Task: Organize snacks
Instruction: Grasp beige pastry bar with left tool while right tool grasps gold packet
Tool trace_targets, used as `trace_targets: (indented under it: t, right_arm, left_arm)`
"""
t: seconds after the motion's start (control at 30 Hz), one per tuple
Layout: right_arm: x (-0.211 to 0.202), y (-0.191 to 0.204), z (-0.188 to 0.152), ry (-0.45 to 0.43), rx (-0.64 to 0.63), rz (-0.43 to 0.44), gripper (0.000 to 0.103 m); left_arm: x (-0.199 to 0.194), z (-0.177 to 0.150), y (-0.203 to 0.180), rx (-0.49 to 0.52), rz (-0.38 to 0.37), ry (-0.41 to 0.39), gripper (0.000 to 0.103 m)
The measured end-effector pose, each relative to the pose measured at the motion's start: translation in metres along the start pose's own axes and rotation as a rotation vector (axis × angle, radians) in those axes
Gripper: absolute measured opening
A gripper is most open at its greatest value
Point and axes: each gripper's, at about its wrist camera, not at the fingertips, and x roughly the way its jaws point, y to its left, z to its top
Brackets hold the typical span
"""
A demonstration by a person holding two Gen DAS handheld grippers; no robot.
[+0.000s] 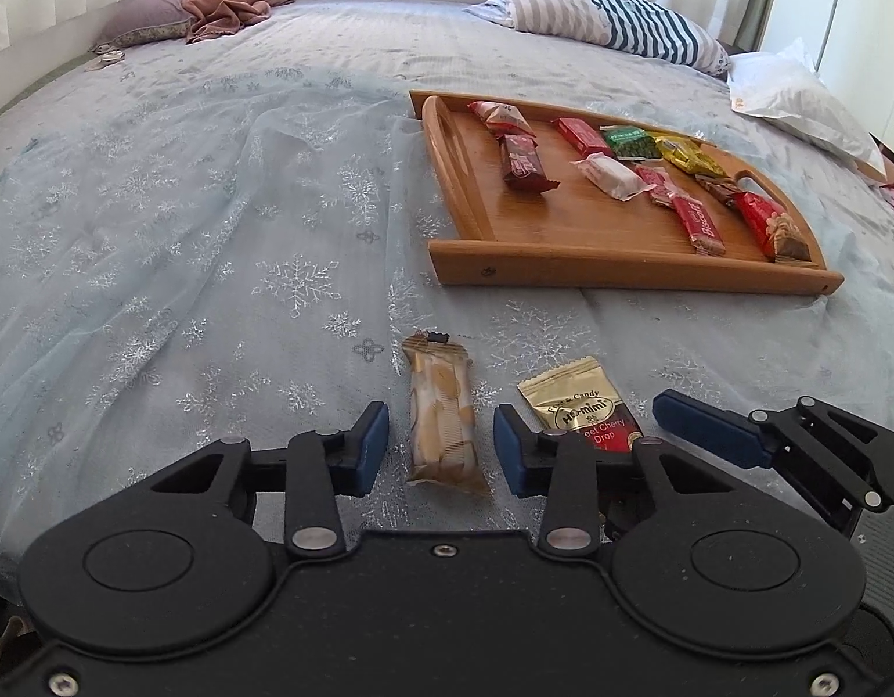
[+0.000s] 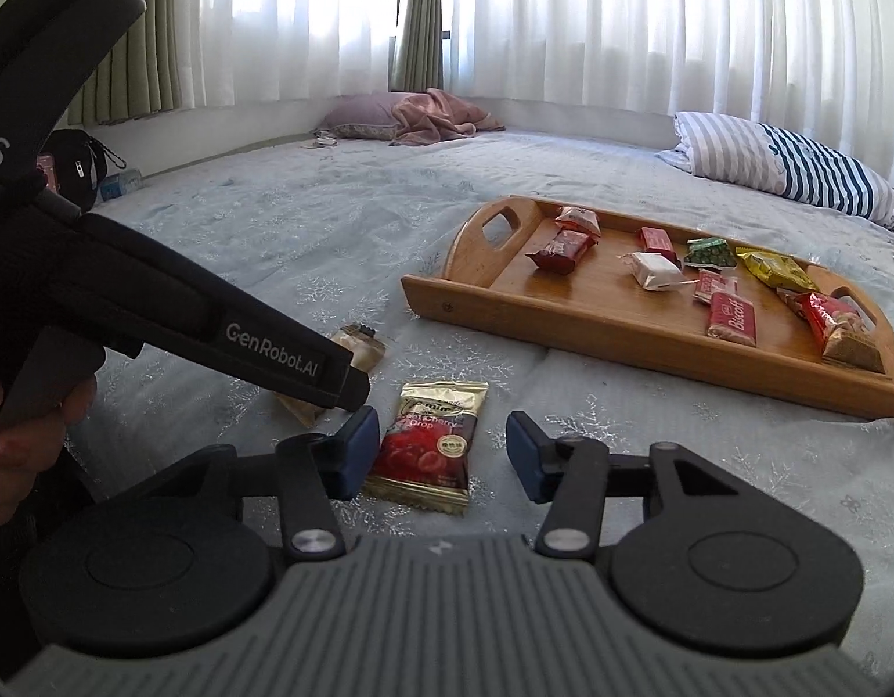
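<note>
Bed (image 1: 186,203): left gripper (image 1: 441,444) jaws narrow, astride beige wafer bar (image 1: 441,424), pads not touching. Right gripper (image 2: 441,453) jaws half-wide around cherry-drop packet (image 2: 429,441), left pad touching. Wooden tray (image 2: 592,325) beyond holds other snacks.

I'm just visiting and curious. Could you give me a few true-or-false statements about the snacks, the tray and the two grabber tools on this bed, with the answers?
1. The wooden tray already holds several snack packets. True.
2. The beige snack bar lies on the tray. False: it lies on the bedspread, between the fingers of the left gripper.
3. The cherry candy packet lies between the fingers of the right gripper. True.
4. The left gripper has lifted the beige bar off the bed. False: the bar lies flat, with a gap at each pad.
5. The tray is empty at both ends. False: packets lie near both handles.
</note>
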Motion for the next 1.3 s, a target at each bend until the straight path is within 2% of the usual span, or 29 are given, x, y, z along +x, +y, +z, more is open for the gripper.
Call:
trace_targets:
  t: [0.17,0.23,0.33,0.53,1.3]
  right_arm:
    - [0.004,0.004,0.0,0.008,0.007,0.005,0.046]
    - [0.005,0.004,0.0,0.011,0.01,0.005,0.04]
    - [0.004,0.003,0.0,0.008,0.016,0.008,0.037]
    - [0.0,-0.002,0.002,-0.008,0.034,-0.008,0.036]
    - [-0.013,-0.051,0.019,-0.098,0.102,-0.177,0.036]
  left_arm:
    - [0.0,0.0,0.0,-0.001,0.003,-0.001,0.034]
    - [0.001,0.001,0.001,-0.003,0.007,-0.003,0.03]
    - [0.002,0.002,0.002,-0.006,0.01,-0.007,0.022]
    - [0.0,0.002,0.001,-0.009,0.008,-0.014,0.021]
    - [-0.033,0.022,-0.013,-0.002,-0.041,-0.099,0.021]
